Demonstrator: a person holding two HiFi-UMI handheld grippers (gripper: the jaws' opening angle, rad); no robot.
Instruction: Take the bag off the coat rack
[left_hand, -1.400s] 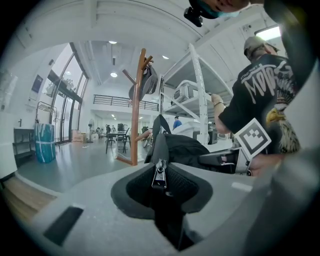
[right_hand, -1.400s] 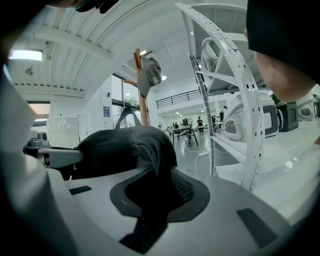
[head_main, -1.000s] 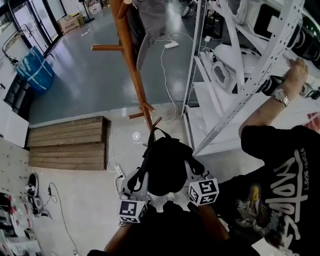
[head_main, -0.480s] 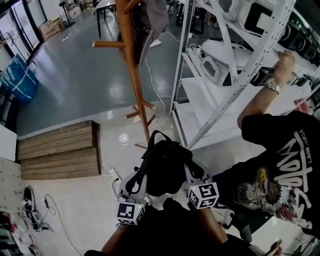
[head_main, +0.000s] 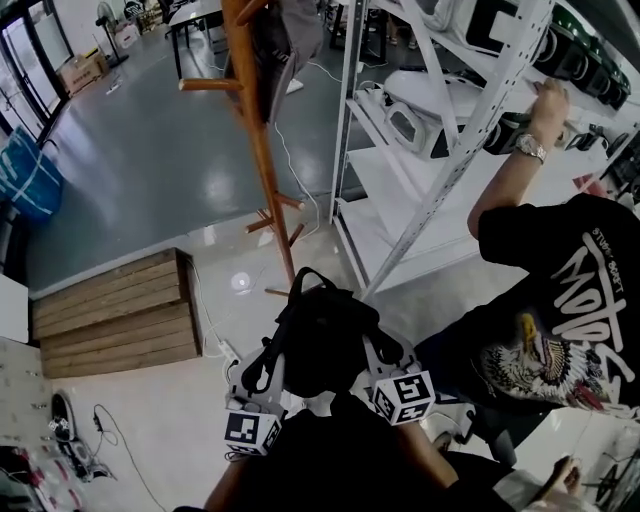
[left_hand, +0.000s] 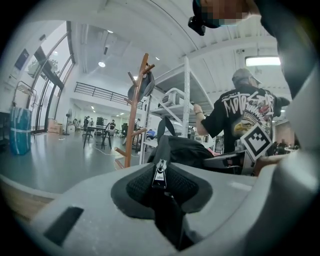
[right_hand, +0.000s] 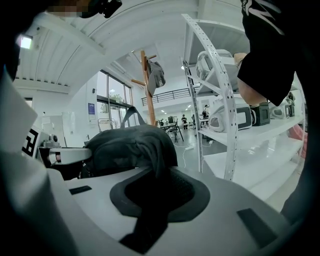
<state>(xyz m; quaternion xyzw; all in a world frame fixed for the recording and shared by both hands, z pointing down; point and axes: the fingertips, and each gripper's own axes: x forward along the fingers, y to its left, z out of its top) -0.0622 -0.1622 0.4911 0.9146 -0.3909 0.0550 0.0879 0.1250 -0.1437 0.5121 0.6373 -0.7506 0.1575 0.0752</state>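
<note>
The bag (head_main: 320, 340) sits between left claw (left_hand: 159, 187) and right claw (right_hand: 152, 197), coat rack (head_main: 262, 150) beyond, shelving (head_main: 400, 200) at right.

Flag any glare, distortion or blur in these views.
Head view: sharp, with bright reflections on the glossy floor. Left gripper view: fisheye with dark corners; the zipper on the bag is crisp. Right gripper view: same fisheye, and the shelf post bows.

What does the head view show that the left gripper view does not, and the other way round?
Only the head view: the left gripper's own marker cube. Only the left gripper view: a zipper pull on the fabric pinched in that gripper's jaws. Both: the black bag, held clear of the wooden coat rack, and a person in a black printed T-shirt reaching into the white shelves.
</note>
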